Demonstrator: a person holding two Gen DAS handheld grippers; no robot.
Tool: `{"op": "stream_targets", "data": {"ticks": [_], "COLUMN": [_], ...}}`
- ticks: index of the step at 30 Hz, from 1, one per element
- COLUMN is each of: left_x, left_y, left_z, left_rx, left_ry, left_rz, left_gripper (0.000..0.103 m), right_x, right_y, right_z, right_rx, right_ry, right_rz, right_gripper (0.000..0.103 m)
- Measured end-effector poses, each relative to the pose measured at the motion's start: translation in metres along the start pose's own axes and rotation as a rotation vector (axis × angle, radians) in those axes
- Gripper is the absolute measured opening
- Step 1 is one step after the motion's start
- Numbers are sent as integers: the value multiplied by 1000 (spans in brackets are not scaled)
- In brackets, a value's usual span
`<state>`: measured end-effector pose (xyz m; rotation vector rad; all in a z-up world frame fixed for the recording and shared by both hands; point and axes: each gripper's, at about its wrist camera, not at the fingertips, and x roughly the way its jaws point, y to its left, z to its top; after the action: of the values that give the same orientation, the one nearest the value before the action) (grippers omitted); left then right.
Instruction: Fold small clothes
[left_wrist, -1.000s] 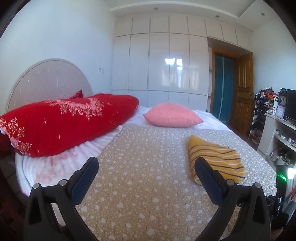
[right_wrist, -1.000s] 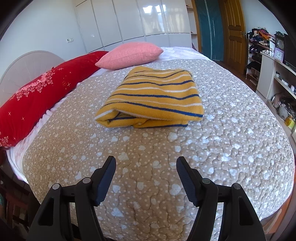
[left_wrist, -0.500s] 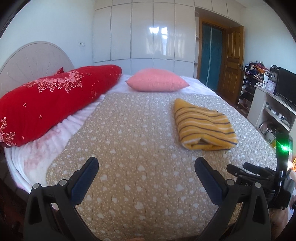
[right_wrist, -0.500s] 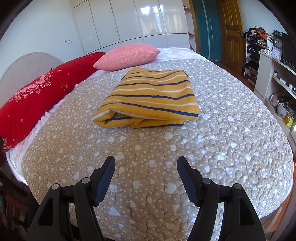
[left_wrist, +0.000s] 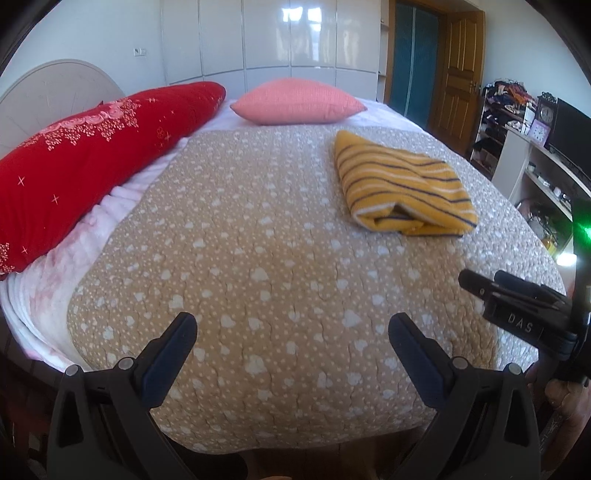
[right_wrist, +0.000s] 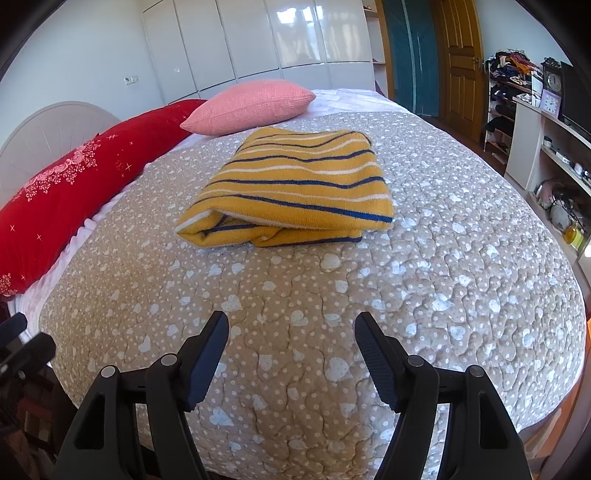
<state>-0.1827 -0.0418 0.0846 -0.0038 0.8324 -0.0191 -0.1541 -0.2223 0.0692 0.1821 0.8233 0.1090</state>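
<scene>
Left wrist view: the left hand-held gripper hangs over the near end of the bed, its jaws spread wide with nothing between them. The folded striped top lies on the quilt far ahead and to the right, well apart from the fingers. A red pillow and a pink pillow sit at the head end. Only this view shows the right hand-held gripper from the side, at the right edge.

Right wrist view: the right hand-held gripper is also wide open and empty. Here the top lies straight ahead and closer, its layered fold edge facing the camera. 2 black tips of the other tool poke in at the left edge.
</scene>
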Motion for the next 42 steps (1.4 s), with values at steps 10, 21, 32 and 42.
{"op": "stream_targets", "data": {"ticks": [10, 21, 32, 42], "left_x": [8, 17, 21, 23], "left_y": [-7, -8, -12, -11], "left_z": [-7, -12, -15, -17], "left_rx": [17, 18, 28, 26], "left_ry": [47, 90, 112, 120], "left_rz": [-18, -23, -22, -24], "left_gripper": [103, 103, 103, 103], "right_x": [0, 4, 5, 6], "right_y": [-4, -7, -7, -8], "right_z": [-2, -4, -4, -5], "right_rx": [14, 13, 9, 10], "right_ry": [7, 26, 29, 33], "right_rz": [-12, -27, -29, -28], "right_gripper": [76, 77, 77, 77]}}
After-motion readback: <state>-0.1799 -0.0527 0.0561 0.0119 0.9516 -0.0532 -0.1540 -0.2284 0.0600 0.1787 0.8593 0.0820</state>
